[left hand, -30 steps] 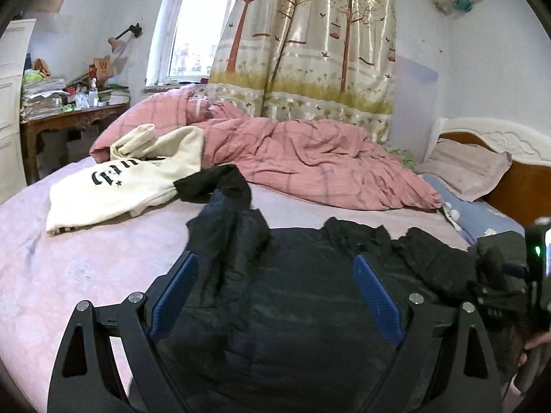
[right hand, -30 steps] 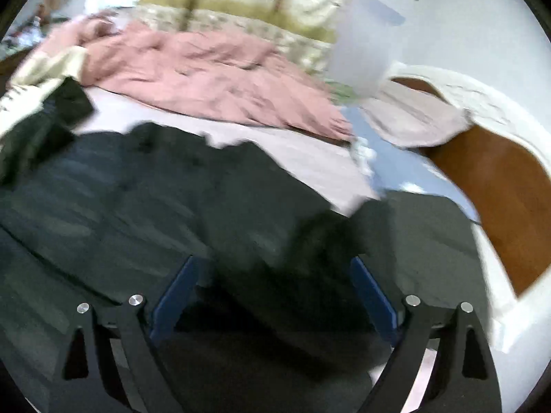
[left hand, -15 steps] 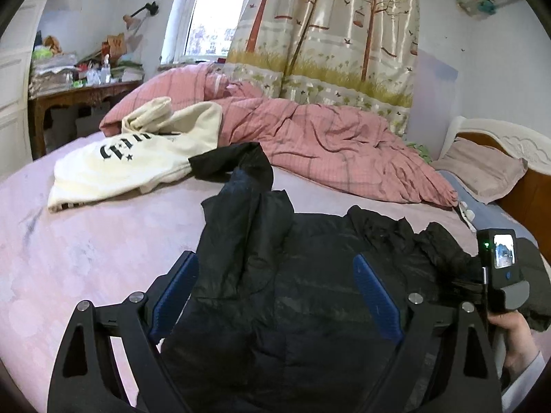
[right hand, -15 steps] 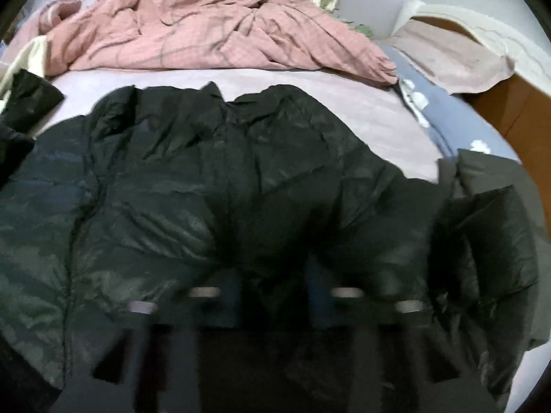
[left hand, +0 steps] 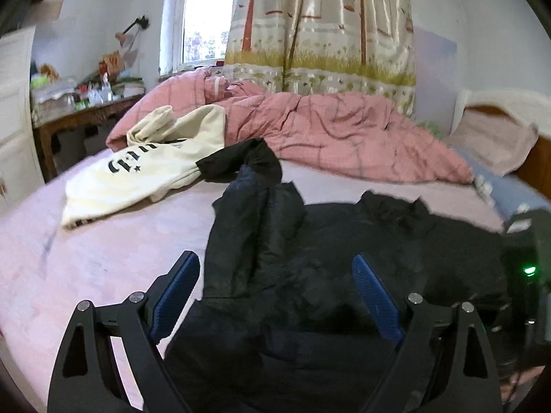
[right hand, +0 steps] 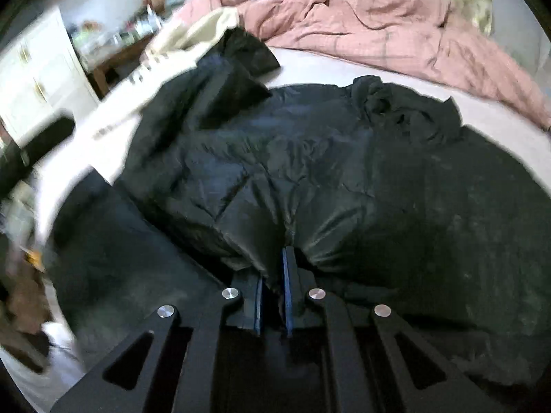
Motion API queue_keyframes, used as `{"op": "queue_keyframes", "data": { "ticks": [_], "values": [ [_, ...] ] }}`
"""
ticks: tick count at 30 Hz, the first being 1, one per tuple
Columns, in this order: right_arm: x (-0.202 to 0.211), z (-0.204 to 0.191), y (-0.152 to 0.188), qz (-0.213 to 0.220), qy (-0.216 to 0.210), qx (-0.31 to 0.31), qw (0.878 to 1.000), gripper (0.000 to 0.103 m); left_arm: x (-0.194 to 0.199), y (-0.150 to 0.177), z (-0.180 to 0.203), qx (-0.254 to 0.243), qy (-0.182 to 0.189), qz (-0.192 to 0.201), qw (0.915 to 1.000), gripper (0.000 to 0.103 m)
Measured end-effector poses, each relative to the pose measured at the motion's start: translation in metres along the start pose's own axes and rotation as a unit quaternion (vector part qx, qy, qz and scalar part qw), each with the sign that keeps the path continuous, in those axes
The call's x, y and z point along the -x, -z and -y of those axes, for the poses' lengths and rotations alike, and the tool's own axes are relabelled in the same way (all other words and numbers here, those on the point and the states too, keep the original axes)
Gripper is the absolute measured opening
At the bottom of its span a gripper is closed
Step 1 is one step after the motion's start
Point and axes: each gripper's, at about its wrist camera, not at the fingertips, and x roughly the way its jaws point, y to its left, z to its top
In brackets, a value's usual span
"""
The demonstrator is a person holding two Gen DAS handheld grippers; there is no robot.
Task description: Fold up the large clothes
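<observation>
Left of the left gripper (left hand: 275,296): bare pink bed sheet (left hand: 69,268); further out on that side, a cream sweatshirt (left hand: 144,179) with black lettering. A cluttered wooden desk (left hand: 79,117) stands beyond it (items on top too small to make out).

Between the left gripper's fingers: black puffer jacket (left hand: 344,268) spread flat on the bed, one sleeve (left hand: 251,213) folded up ahead of the left finger, cuff lying against the sweatshirt. Jaws stand wide apart, blue pads (left hand: 375,296) clear of the fabric, nothing held.

Ahead: crumpled pink checked duvet (left hand: 344,137), tree-print curtain (left hand: 323,27) behind it. Far right of the left gripper: pillow (left hand: 496,137) against a wooden headboard (left hand: 537,168).

Right gripper (right hand: 273,296): jaws nearly together, pinched onto a fold of the jacket (right hand: 344,172) near its hem; fabric bunches up and radiates creases from the fingertips. Jaws have just been closing, jacket cloth between them. Jacket collar (right hand: 385,99) lies straight ahead of this gripper, folded sleeve (right hand: 224,79) ahead-left, duvet (right hand: 378,24) beyond.

No containers visible near either gripper.
</observation>
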Motion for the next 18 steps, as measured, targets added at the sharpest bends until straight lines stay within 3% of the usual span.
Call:
{"op": "queue_keyframes", "data": {
  "ticks": [3,4,5,8,10,11,12,14,16,18],
  "values": [
    [0.016,0.002,-0.001,0.028,0.010,-0.009,1.000,0.032,-0.011,0.004,0.002,-0.012,-0.006,-0.020,0.9997,0.089],
    [0.022,0.008,-0.003,0.039,0.008,-0.019,0.999,0.047,-0.014,0.005,0.002,-0.012,-0.008,-0.024,0.9996,0.089],
    [0.029,0.016,-0.004,0.052,0.007,-0.032,0.998,0.055,-0.015,0.006,0.002,-0.009,-0.009,-0.026,0.9996,0.089],
    [0.031,0.038,-0.009,0.034,-0.013,-0.050,0.998,0.055,-0.014,0.005,0.002,-0.003,-0.006,-0.023,0.9997,0.089],
    [0.020,0.044,-0.009,-0.010,-0.066,-0.051,0.996,0.055,-0.013,0.004,0.002,-0.005,-0.009,-0.021,0.9997,0.089],
    [0.014,0.045,-0.008,-0.029,-0.079,-0.040,0.996,0.055,-0.012,0.004,0.002,-0.008,-0.013,-0.022,0.9997,0.089],
    [0.006,0.042,-0.008,-0.040,-0.061,-0.020,0.997,0.053,-0.011,0.004,0.002,-0.008,-0.015,-0.024,0.9996,0.089],
    [-0.008,0.041,-0.013,-0.037,-0.014,-0.011,0.999,0.018,-0.009,0.003,0.000,-0.001,-0.011,-0.025,0.9996,0.089],
    [-0.019,0.050,-0.022,-0.039,-0.034,-0.053,0.997,0.013,-0.007,0.002,-0.002,0.008,-0.005,-0.023,0.9997,0.089],
    [-0.029,0.062,-0.035,-0.035,-0.023,-0.094,0.995,0.011,-0.006,0.001,-0.003,0.008,-0.004,-0.021,0.9997,0.089]
  ]
}}
